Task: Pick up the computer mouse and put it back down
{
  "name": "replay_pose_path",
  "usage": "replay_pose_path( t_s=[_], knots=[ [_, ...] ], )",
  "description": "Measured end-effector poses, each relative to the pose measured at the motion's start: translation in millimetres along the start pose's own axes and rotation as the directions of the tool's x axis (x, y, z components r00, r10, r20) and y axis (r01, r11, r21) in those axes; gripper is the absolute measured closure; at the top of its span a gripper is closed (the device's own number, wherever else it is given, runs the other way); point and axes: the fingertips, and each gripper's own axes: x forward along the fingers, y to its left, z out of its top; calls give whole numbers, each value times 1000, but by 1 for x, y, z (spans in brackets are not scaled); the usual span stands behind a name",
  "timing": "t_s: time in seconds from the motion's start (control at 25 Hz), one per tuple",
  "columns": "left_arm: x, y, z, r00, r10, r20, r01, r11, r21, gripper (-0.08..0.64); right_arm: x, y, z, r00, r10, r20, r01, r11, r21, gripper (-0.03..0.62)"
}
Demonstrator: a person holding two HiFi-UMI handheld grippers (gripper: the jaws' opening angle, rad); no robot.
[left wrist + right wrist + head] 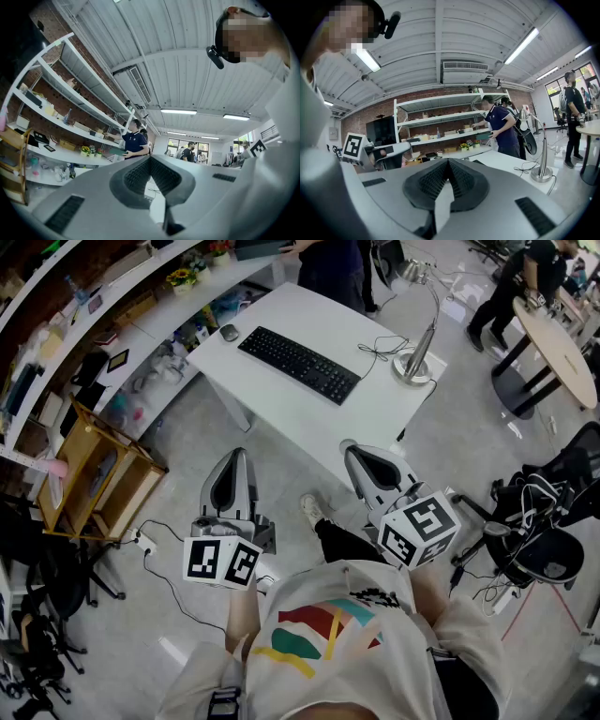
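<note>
The dark computer mouse (229, 332) lies near the far left corner of the white desk (375, 409), just left of a black keyboard (300, 364). Both grippers are held close to the person's body, well short of the desk and far from the mouse. My left gripper (235, 457) points toward the desk with its jaws closed together and nothing between them; the left gripper view shows the same (150, 158). My right gripper (352, 450) is also shut and empty, its tips meeting in the right gripper view (448, 161). The mouse shows in neither gripper view.
A silver desk lamp (415, 357) with a cable stands on the desk's right end. A wooden cart (98, 474) is on the floor to the left, a black chair with cables (544, 531) to the right. A person (333, 268) stands behind the desk by the shelves.
</note>
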Motion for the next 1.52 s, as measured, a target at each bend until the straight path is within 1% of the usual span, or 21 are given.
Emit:
replay_pose_path(
  t_s=[0.12, 0.2, 0.32, 0.4, 0.56, 0.68, 0.8, 0.92, 1.08, 1.2, 1.24, 1.28, 1.32, 1.44, 1.52],
  knots=[
    [20, 7, -7, 1000, -18, -5, 18, 1000, -12, 515, 29, -18, -3, 999, -40, -27, 39, 998, -49, 588],
    [40, 16, -10, 999, -29, -13, 29, 1000, -9, 515, 56, -25, -4, 999, -34, -40, 32, 998, -60, 588],
    [76, 30, -12, 998, -55, -34, 54, 998, -8, 515, 104, -41, -10, 997, -3, -80, -2, 998, -60, 588],
    [106, 37, -10, 995, -93, -39, 93, 996, 0, 515, 137, -56, -14, 995, 6, -104, -11, 999, -52, 588],
    [178, 59, 0, 986, -161, -44, 163, 985, 49, 515, 203, -82, -7, 996, 11, -94, -12, 1000, -12, 588],
    [220, 82, 3, 986, -164, -32, 166, 984, 61, 515, 242, -110, 4, 996, 12, -84, -13, 1000, -9, 588],
    [250, 115, -2, 989, -136, -52, 138, 990, 34, 515, 273, -134, 15, 996, -6, -84, 5, 1000, -7, 588],
    [272, 157, -8, 992, -109, -64, 109, 994, 1, 515, 307, -145, 20, 996, -15, -83, 16, 1000, 2, 588],
    [302, 204, -4, 988, -140, -72, 138, 990, -27, 515, 355, -146, 27, 994, -46, -103, 44, 999, -20, 586],
    [334, 227, -12, 980, -172, -99, 167, 985, -52, 515, 385, -161, 36, 993, -84, -89, 83, 996, -11, 581],
    [345, 235, -14, 978, -181, -105, 176, 983, -56, 515, 397, -166, 39, 993, -93, -79, 93, 996, -9, 541],
    [355, 244, -14, 976, -188, -109, 182, 982, -55, 515, 410, -170, 43, 993, -101, -65, 101, 995, -10, 453],
    [365, 253, -15, 975, -191, -113, 186, 981, -52, 515, 425, -174, 48, 993, -110, -52, 110, 994, -13, 410],
    [393, 289, -11, 976, -180, -124, 179, 984, -19, 515, 474, -186, 63, 990, -132, -49, 131, 991, -19, 355],
    [405, 320, -10, 979, -156, -134, 159, 987, 17, 515, 512, -188, 67, 989, -130, -74, 129, 991, -25, 348]
  ],
)
